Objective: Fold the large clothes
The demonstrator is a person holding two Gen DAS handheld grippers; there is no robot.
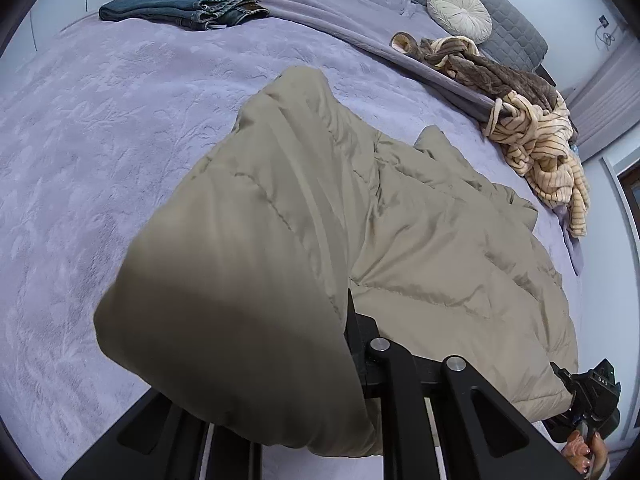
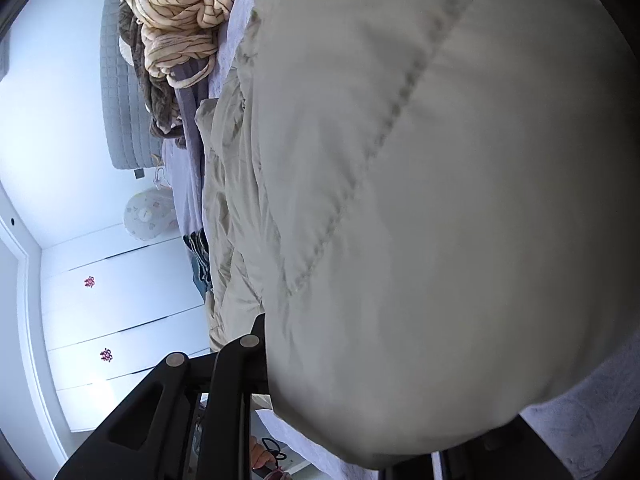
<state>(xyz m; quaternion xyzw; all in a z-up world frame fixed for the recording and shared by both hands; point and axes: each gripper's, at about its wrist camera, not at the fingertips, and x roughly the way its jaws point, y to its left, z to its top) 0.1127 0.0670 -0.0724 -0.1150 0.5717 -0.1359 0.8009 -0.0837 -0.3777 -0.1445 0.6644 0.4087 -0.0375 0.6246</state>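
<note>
Khaki quilted puffer coat (image 1: 420, 240) | plush lilac bedspread (image 1: 100, 140); both tongs' grip state hidden by fabric

One bed (image 1: 80, 160) carries everything here. On it lies one large khaki quilted coat (image 1: 420, 232), one folded pair of jeans (image 1: 180, 4), and one heap of two tangled garments, a cream striped one (image 1: 548, 160) and a brown plush one (image 1: 496, 72). There is one round white cushion (image 1: 459, 12) by one grey quilted headboard (image 1: 500, 20). Two black grippers are about, the left gripper (image 1: 352, 344) and the right gripper (image 2: 260, 344). On the white wardrobe doors (image 2: 132, 320) are two red stickers (image 2: 106, 355).
</note>
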